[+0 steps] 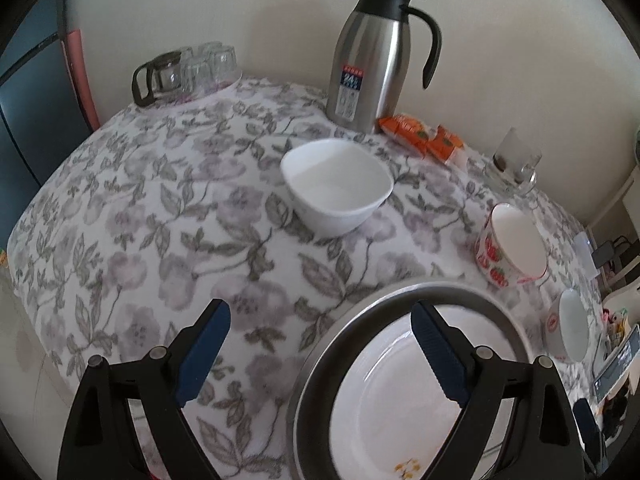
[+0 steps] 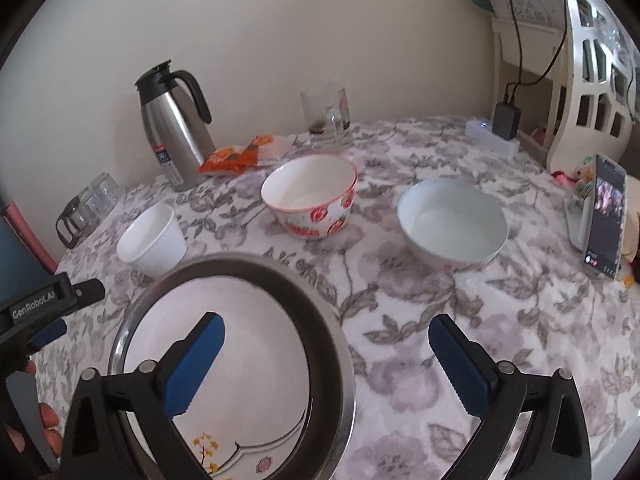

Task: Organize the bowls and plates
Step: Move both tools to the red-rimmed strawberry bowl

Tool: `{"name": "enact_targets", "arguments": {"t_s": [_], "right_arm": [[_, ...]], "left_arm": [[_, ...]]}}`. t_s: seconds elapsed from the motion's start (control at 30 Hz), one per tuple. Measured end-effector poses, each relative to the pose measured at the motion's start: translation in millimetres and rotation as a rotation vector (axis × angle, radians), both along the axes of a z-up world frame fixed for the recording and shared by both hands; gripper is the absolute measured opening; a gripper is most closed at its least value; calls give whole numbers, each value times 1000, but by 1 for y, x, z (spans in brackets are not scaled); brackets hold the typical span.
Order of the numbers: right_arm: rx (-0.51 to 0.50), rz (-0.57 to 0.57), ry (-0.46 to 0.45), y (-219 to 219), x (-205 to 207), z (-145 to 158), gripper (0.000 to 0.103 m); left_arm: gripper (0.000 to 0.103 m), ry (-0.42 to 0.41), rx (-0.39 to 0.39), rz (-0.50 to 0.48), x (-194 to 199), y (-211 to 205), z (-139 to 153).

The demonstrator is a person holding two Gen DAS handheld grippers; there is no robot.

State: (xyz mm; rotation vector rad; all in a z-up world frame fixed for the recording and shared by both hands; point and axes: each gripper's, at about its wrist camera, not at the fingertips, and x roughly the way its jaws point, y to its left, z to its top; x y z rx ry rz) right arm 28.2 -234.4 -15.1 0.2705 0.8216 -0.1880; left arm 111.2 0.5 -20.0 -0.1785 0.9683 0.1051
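A white plate [image 1: 384,400] [image 2: 256,360] with a small yellow flower print lies inside a round steel tray [image 1: 384,300] [image 2: 280,276] at the table's near edge. My left gripper [image 1: 320,344] is open, straddling the tray's left rim with nothing pressed between its pads. My right gripper [image 2: 328,356] is open too, straddling the right rim. Beyond stand a plain white squarish bowl [image 1: 338,186] [image 2: 152,240], a strawberry-print bowl [image 1: 508,248] [image 2: 312,196] and a pale bowl [image 1: 568,324] [image 2: 452,224], all upright and apart from each other. The left gripper's body [image 2: 40,308] shows at the left edge of the right wrist view.
A floral cloth [image 2: 440,320] covers the table. At the back by the wall stand a steel thermos jug [image 1: 376,56] [image 2: 172,124], orange packets [image 1: 424,136], a glass mug [image 2: 326,116] and a cluster of glasses [image 1: 188,72]. A propped phone [image 2: 604,216] and a charger [image 2: 506,120] are at the right.
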Motion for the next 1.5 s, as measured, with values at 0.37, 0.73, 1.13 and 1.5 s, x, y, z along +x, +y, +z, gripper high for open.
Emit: {"name": "enact_targets", "arguments": {"t_s": [0.37,0.73,1.13,1.5], "right_arm": [[19,25,12,-20,23,14,103],[10,66,9,-42,62,30,103],[-3,103,31,-45,112,38,103],[-14,98,87,-54,143,15,100]], "left_arm": [[92,-94,-13,-30,38,-23,31],[103,-148,-139,-58,77,-22,41],[102,-36,-188,-193,106,-58,26],[102,7,-183,-215,127,-81,5]]}}
